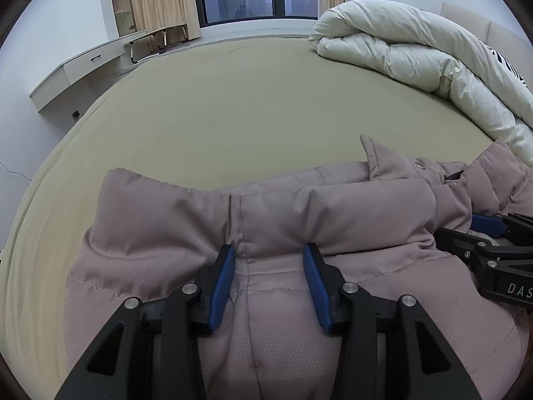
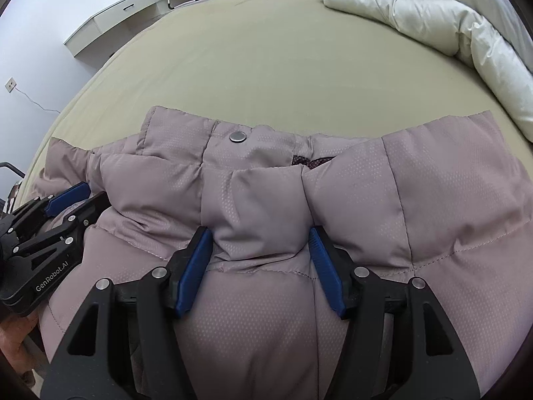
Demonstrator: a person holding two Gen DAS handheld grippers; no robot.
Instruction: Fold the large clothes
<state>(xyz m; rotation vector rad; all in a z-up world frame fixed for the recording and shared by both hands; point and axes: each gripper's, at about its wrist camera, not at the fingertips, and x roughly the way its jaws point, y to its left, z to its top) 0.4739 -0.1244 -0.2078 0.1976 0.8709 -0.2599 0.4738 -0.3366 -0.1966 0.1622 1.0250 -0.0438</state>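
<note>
both grippers are pinching a puffy fold of the pink jacket (image 2: 266, 200) lying at the near edge of the bed (image 1: 233, 106): left gripper (image 1: 269, 250) and right gripper (image 2: 260, 233) side by side. they seem mid-fold; next the fold probably needs carrying over evenly and laying flat.

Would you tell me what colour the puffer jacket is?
Dusty mauve-pink puffer jacket, clearest in the right wrist view.

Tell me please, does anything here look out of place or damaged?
Nothing looks damaged. The mauve puffer jacket lies bunched on the bed, with the left gripper and right gripper pinching its padding. The white duvet is heaped at the far corner.
</note>
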